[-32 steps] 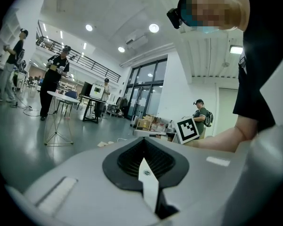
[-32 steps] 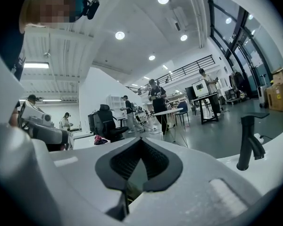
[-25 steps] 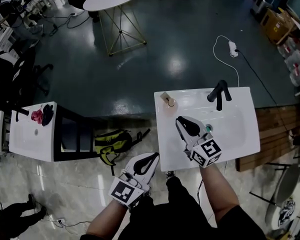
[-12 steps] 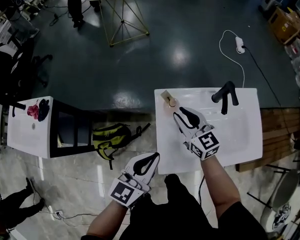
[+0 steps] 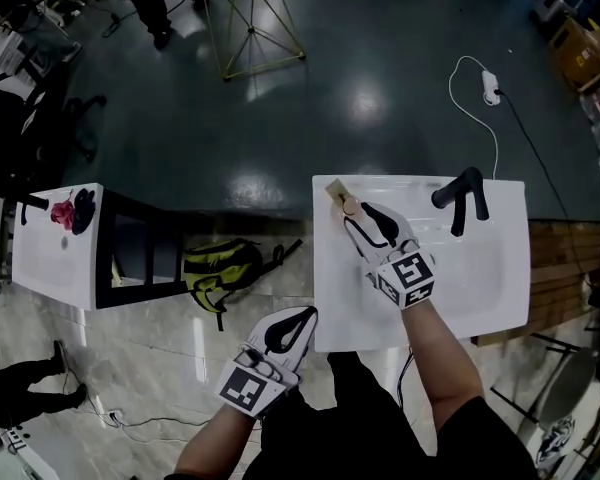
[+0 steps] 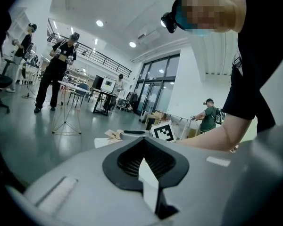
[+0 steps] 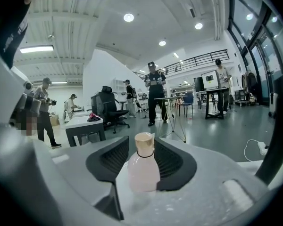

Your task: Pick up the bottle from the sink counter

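A small pale pink bottle (image 5: 348,206) with a beige cap stands at the far left corner of the white sink counter (image 5: 332,298). My right gripper (image 5: 359,215) reaches over the counter to it. In the right gripper view the bottle (image 7: 144,169) stands upright between the jaws of that gripper (image 7: 141,142). The jaws are opening, and a gap shows on each side of the bottle. My left gripper (image 5: 307,314) hangs off the counter's near left corner, away from the bottle. Its tips (image 6: 144,140) meet with nothing between them.
A black faucet (image 5: 460,194) rises at the back of the basin. A small tan block (image 5: 335,190) lies beside the bottle. On the floor to the left are a yellow-green backpack (image 5: 216,268) and a white side table (image 5: 50,253). People stand farther off.
My right gripper has moved from the basin's middle toward the far left corner, and now its jaws stand on either side of the bottle. The left gripper has stayed where it was.
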Motion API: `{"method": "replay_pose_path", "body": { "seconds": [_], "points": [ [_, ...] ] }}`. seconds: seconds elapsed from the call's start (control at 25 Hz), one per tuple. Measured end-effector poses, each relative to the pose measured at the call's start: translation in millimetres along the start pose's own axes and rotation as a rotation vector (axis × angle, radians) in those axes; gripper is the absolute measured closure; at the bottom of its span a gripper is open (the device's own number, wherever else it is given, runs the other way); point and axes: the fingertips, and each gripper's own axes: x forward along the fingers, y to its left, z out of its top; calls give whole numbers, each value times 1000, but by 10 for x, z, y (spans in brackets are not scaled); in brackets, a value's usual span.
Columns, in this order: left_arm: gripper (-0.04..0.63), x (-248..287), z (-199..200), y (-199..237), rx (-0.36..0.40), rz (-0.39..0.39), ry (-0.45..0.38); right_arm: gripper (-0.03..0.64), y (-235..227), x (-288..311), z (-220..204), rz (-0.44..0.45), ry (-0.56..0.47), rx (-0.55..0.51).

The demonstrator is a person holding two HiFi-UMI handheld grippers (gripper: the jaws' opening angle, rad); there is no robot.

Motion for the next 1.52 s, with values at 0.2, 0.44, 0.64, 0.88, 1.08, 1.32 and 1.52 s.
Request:
{"method": "replay_pose_path", "body": {
  "seconds": [0.2, 0.44, 0.64, 0.88, 1.08, 1.32, 1.52],
  "points": [
    [592, -6, -86, 57, -13, 18, 16, 440, -50, 135, -39, 10, 6, -24],
    [592, 30, -93, 115, -19, 38, 15, 440, -38, 248, -60, 33, 1, -50],
    [592, 73, -102, 138, -19, 41, 10, 445, -38, 279, -124, 37, 5, -73],
    [592, 89, -169, 155, -32, 38, 23, 459, -33, 303, -122, 35, -13, -87],
    [592, 78, -210, 188, -39, 38, 36, 459, -25, 308, -97, 26, -26, -108],
    [592, 78, -241, 242, -48, 42, 42, 471, -22, 342, -89, 24, -40, -115],
    [592, 70, -250, 241, -46, 36, 43, 471, -27, 349, -94, 23, -58, -108]
  ]
}}
